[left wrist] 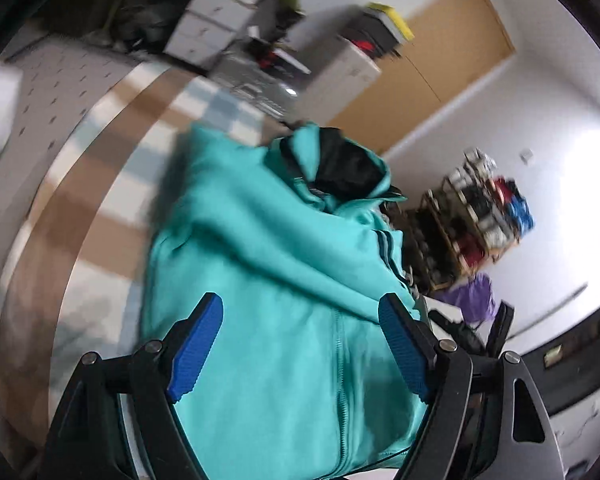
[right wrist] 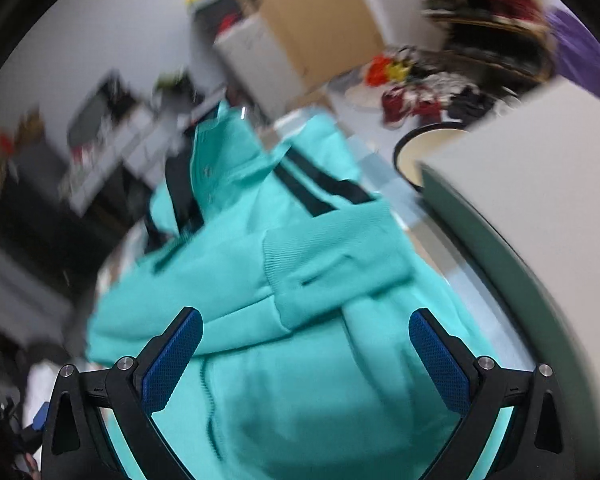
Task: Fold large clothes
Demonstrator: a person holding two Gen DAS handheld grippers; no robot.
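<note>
A turquoise zip-up hoodie [left wrist: 260,264] with a black-lined hood [left wrist: 348,164] and dark sleeve stripes lies bunched on a checked mat. My left gripper [left wrist: 300,312] hovers over its zipped front, jaws wide apart, blue pads [left wrist: 198,350] clear of the cloth. In the right wrist view the same hoodie [right wrist: 300,360] fills the middle, a ribbed cuff [right wrist: 332,252] folded across it. My right gripper [right wrist: 306,324] stands open above the fabric, nothing between its fingers. Both views are motion-blurred.
A brown-and-pale checked mat [left wrist: 112,184] lies under the hoodie. White drawer units [left wrist: 212,12] and a wooden door [left wrist: 436,52] stand behind. A shoe rack [left wrist: 472,220] with a purple cloth [left wrist: 476,292] is at right. A grey curved edge [right wrist: 500,216] borders the right wrist view.
</note>
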